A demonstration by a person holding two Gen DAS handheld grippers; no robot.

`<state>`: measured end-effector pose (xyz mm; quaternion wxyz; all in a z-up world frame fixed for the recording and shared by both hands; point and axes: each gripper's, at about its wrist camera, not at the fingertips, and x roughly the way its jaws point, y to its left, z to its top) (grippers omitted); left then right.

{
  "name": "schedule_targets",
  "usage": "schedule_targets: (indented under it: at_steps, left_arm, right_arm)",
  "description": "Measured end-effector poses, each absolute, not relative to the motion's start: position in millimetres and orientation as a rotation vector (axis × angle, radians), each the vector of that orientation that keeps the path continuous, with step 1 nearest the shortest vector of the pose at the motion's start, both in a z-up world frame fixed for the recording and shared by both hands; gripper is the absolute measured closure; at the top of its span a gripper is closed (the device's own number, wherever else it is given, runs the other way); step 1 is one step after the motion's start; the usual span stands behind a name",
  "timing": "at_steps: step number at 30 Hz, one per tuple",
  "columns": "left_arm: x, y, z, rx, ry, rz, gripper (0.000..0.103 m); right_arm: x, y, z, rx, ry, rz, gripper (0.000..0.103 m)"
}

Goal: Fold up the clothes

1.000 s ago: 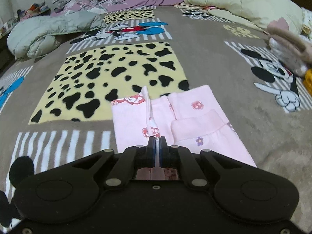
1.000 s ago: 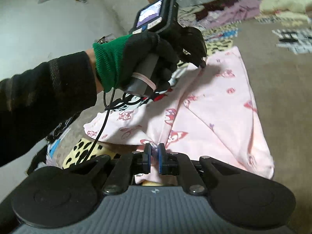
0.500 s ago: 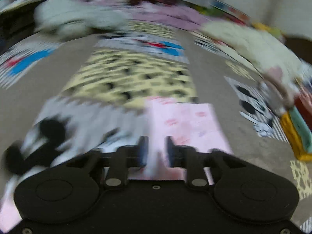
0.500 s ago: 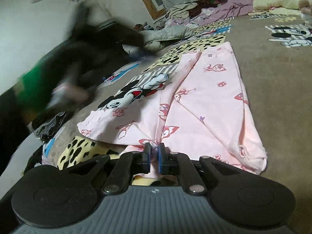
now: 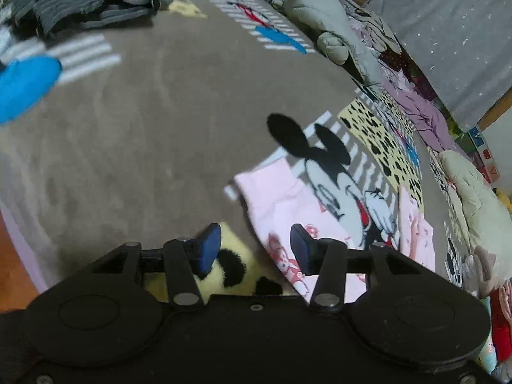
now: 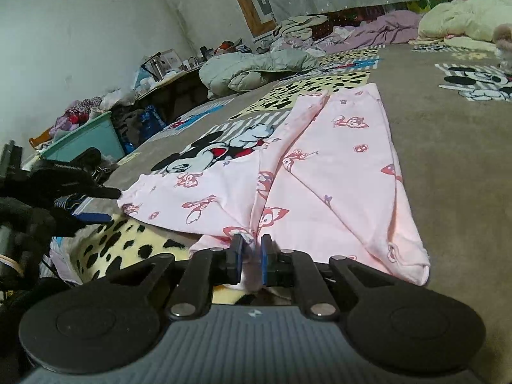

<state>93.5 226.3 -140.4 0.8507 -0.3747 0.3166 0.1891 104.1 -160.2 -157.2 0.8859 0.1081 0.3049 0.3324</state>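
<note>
Pink printed trousers [image 6: 336, 166] lie spread on the brown cartoon blanket [image 6: 448, 147], one leg stretching away and one off to the left. My right gripper [image 6: 251, 254] is shut on a bunched fold at their near edge. The left gripper [image 5: 254, 249] is open with nothing between its blue pads [image 5: 208, 249]. It hovers just short of the left leg of the trousers [image 5: 278, 201], near the cuff. From the right wrist view the left gripper [image 6: 102, 204] sits at the far left, beside that cuff, held by a gloved hand.
A grey padded jacket [image 6: 256, 67] and a cream duvet [image 6: 464, 22] lie at the far side. A teal bin [image 6: 86, 140] stands left of the blanket. Dark striped clothes [image 5: 80, 3] are piled at the far left. The blanket's edge meets orange floor [image 5: 12, 262].
The left gripper let go of the pink fabric, opened, and swung left to the cuff end of the other leg. The right gripper kept its hold and stayed put.
</note>
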Motion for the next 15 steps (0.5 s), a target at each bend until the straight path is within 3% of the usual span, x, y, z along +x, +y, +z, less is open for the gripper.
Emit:
schedule_targets:
  at_steps: [3,4,5,8,15]
  left_arm:
    - [102,224,-148,-0.773,0.586,0.415,0.065]
    - [108,225,-150,-0.785,0.574,0.399,0.089]
    - [115,225,-150,-0.784,0.587,0.385,0.100]
    - [131,207,-126,-0.687,0.583,0.299,0.100]
    - [148,102,-8,-0.388,0.416,0.020,0.100]
  right_arm:
    - [103,-159,-157,0.213,0.627,0.686,0.092]
    - [102,-159,-157,0.209,0.625,0.684,0.092]
    - [102,-159,-158,0.207,0.622,0.685,0.092]
    - [101,-161,-157,0.202,0.615,0.694,0.091]
    - [99,-167,-155,0.191,0.599,0.718,0.087]
